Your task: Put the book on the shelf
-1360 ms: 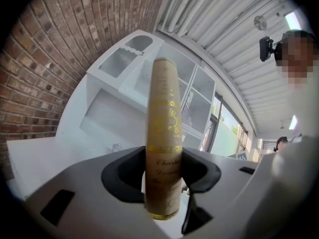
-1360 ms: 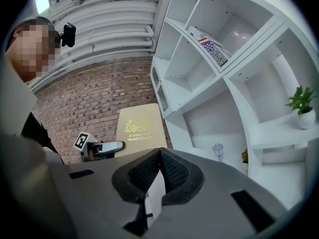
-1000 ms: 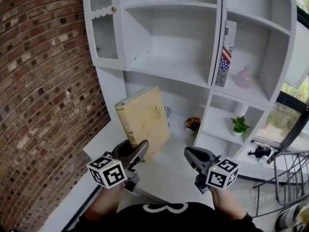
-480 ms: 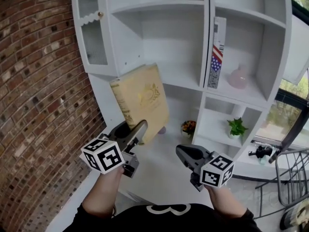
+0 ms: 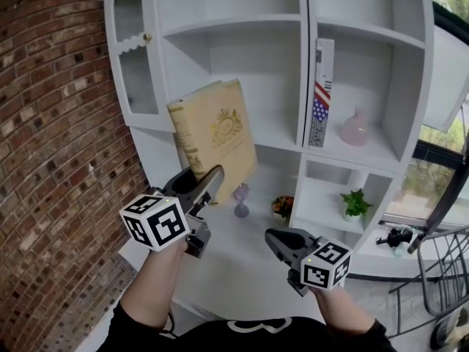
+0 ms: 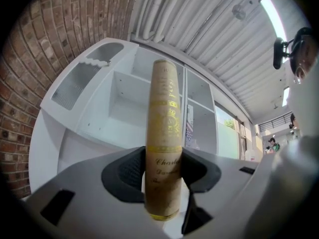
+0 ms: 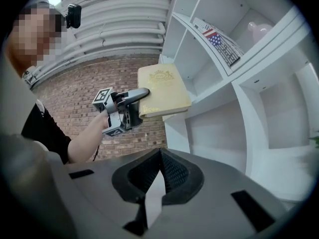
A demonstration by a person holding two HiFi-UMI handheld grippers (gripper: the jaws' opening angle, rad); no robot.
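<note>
A thick cream book (image 5: 216, 138) with gold print stands upright in my left gripper (image 5: 205, 185), which is shut on its lower end near the spine. The book hangs in front of the white shelf unit (image 5: 227, 24), level with its wide middle compartment, close to the board but not resting on it. In the left gripper view the spine (image 6: 165, 133) rises between the pads of the left gripper (image 6: 163, 171). My right gripper (image 5: 282, 242) is lower and to the right, shut and empty. The right gripper view shows the book (image 7: 163, 91) from the side.
A flag-spined book (image 5: 320, 94) and a pink vase (image 5: 355, 130) stand in the right compartment. Below are a purple glass (image 5: 241, 200), flowers (image 5: 281, 206) and a small plant (image 5: 355, 204). The brick wall (image 5: 51, 160) is on the left. A cabinet door (image 5: 135, 64) sits beside the middle compartment.
My left gripper has lifted the book upward, from in front of the lower counter to the level of the middle compartment. The right gripper stayed low and shut.
</note>
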